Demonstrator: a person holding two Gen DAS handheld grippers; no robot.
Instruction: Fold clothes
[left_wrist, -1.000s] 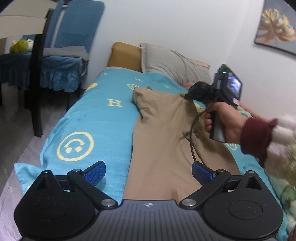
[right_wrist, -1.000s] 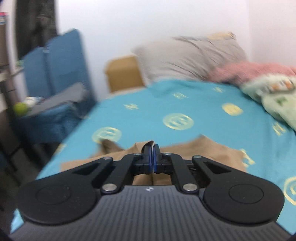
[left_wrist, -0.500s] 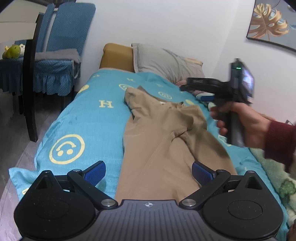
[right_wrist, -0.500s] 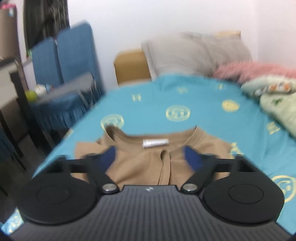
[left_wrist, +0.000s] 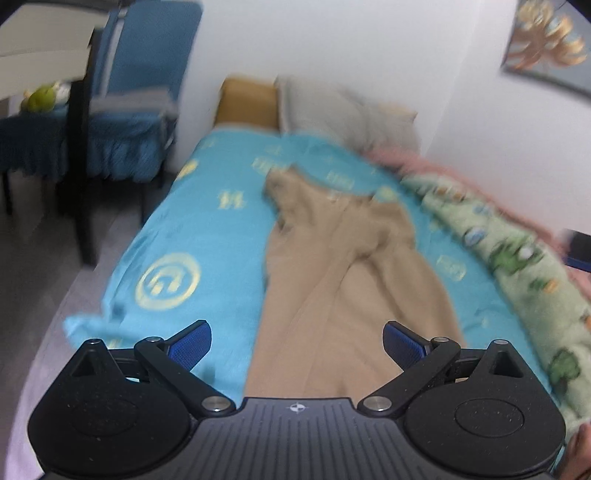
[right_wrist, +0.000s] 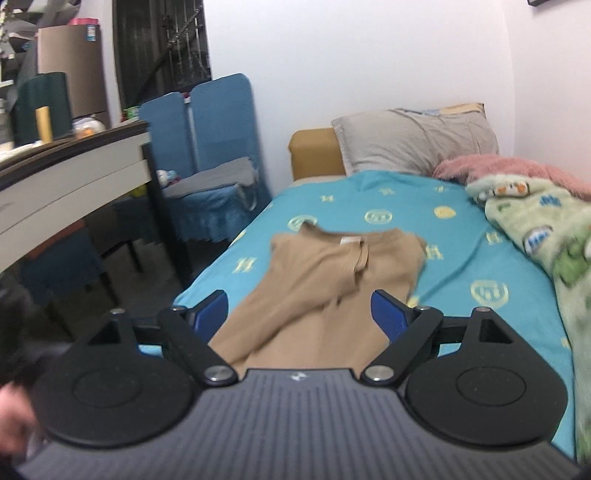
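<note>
Lying flat on the blue bed sheet (right_wrist: 436, 258), the tan shirt (right_wrist: 321, 280) stretches away in front of both your claws. Your left claw (left_wrist: 297, 345) is wide open and holds nothing. Your right claw (right_wrist: 299, 314) is wide open and empty too, above the shirt's near end.

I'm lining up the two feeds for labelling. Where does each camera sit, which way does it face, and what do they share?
Left wrist: on the left gripper, looking along the bed toward the pillow; open fingers show.
Right wrist: on the right gripper, facing the same way; open fingers and a blurred hand show.
Shared: the tan shirt on the blue bedspread.
</note>
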